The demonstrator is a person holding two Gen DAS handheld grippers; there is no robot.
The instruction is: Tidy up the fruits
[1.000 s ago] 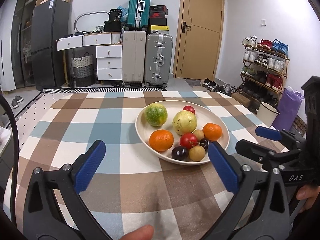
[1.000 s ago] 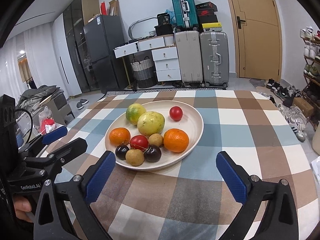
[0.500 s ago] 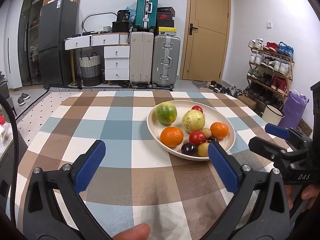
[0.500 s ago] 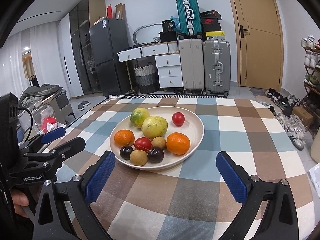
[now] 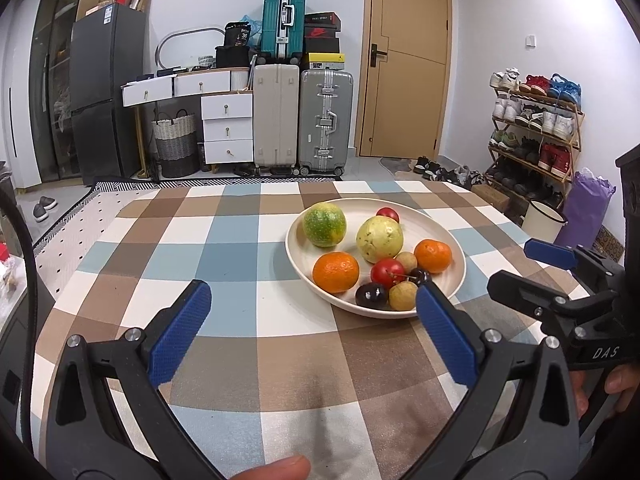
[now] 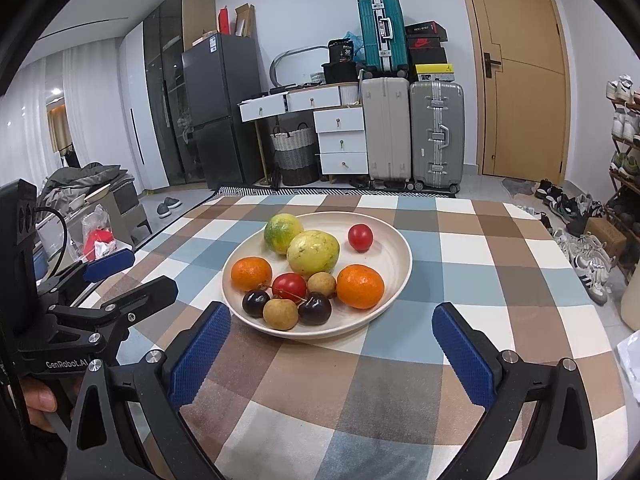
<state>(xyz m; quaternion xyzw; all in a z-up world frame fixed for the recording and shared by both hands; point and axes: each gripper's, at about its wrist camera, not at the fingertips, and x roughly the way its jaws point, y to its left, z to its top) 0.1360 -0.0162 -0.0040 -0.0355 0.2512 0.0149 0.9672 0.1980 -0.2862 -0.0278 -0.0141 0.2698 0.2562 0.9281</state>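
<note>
A cream plate point(image 5: 454, 252) point(image 6: 396, 248) on the checked tablecloth holds all the fruit: a green citrus point(image 5: 324, 224) point(image 6: 283, 232), a yellow-green guava point(image 5: 379, 239) point(image 6: 313, 252), two oranges point(image 5: 336, 272) point(image 6: 360, 286), red tomatoes point(image 6: 360, 237), dark cherries point(image 6: 315, 308) and small brown longans point(image 6: 281, 314). My left gripper point(image 5: 312, 332) is open and empty, just short of the plate's near rim. My right gripper point(image 6: 332, 344) is open and empty, in front of the plate. Each gripper shows at the edge of the other's view.
The checked table point(image 5: 224, 248) stretches left of the plate. Beyond it stand suitcases point(image 5: 304, 120), white drawers point(image 5: 226, 124), a dark fridge point(image 5: 104, 88), a door and a shoe rack point(image 5: 536, 128) on the right.
Both grippers have pulled back and tilted up a little from the plate. The fruit has not moved. Both stay open.
</note>
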